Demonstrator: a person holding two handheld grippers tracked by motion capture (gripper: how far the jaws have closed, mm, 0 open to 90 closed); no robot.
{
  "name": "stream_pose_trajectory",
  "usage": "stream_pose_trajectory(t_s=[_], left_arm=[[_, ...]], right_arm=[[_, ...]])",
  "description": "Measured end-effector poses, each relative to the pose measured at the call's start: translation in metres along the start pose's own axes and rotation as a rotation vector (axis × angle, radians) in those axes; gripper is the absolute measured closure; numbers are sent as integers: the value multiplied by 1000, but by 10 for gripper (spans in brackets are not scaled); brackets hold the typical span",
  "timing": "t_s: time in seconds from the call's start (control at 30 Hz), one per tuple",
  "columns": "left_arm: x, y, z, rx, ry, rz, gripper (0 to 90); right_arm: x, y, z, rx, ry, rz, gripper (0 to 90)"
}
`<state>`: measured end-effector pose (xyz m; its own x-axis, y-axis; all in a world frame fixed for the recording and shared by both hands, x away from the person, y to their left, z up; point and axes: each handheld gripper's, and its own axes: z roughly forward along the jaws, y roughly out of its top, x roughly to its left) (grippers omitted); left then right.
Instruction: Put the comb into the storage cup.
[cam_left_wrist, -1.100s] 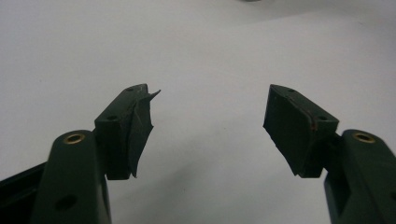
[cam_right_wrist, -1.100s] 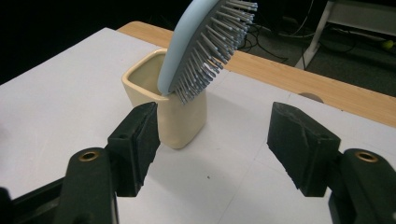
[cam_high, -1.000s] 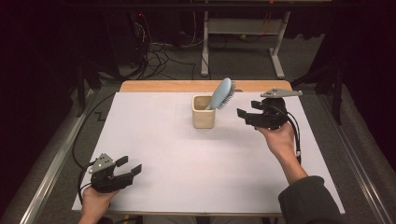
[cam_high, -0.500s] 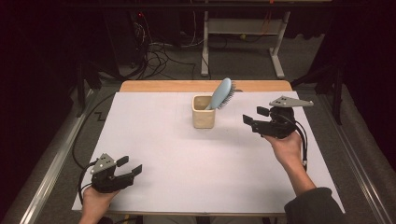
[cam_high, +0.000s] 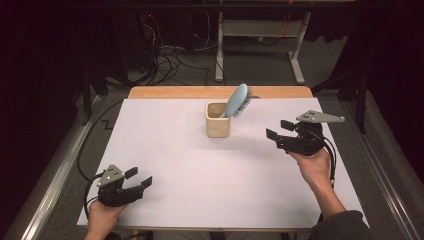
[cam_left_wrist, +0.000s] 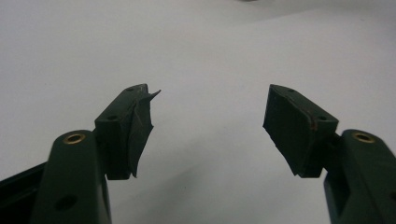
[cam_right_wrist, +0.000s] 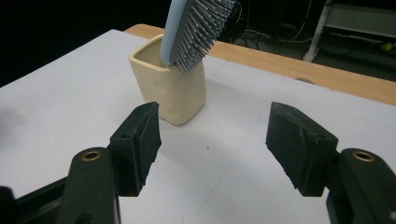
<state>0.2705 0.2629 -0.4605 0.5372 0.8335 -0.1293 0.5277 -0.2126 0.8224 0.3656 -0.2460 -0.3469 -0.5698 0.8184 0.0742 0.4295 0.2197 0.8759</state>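
A cream square cup (cam_high: 218, 124) stands on the white table sheet (cam_high: 200, 170) at the back centre. A light blue hairbrush (cam_high: 237, 100) leans in it, bristles to the right. My right gripper (cam_high: 279, 129) hovers to the right of the cup, pointing at it, well apart from it. In the right gripper view the cup (cam_right_wrist: 170, 88) and the brush (cam_right_wrist: 196, 28) lie beyond the open right gripper (cam_right_wrist: 212, 135); its jaws have just closed a little, with nothing between them. My left gripper (cam_high: 139, 177) rests open at the front left. Bare sheet shows between its jaws in the left gripper view (cam_left_wrist: 210, 121).
A strip of wooden tabletop (cam_high: 175, 92) shows behind the sheet. Beyond it the floor holds cables (cam_high: 170, 60) and a white metal stand (cam_high: 260, 35). Metal rails run along both sides of the table.
My right gripper has drawn back from the cup, toward the right and nearer the person. The left gripper, the cup and the brush have kept still.
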Motion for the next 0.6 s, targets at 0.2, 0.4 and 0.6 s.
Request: stream_pose_trajectory(t_s=[0.2, 0.4, 0.6], left_arm=[[0, 0, -1, 5, 1, 6, 327], [0, 0, -1, 3, -2, 5, 327], [0, 1, 0, -2, -4, 0, 328]], right_arm=[[0, -1, -4, -4, 7, 4, 347], [1, -2, -9, -15, 11, 6, 343], [1, -2, -16, -32, 10, -1, 341]])
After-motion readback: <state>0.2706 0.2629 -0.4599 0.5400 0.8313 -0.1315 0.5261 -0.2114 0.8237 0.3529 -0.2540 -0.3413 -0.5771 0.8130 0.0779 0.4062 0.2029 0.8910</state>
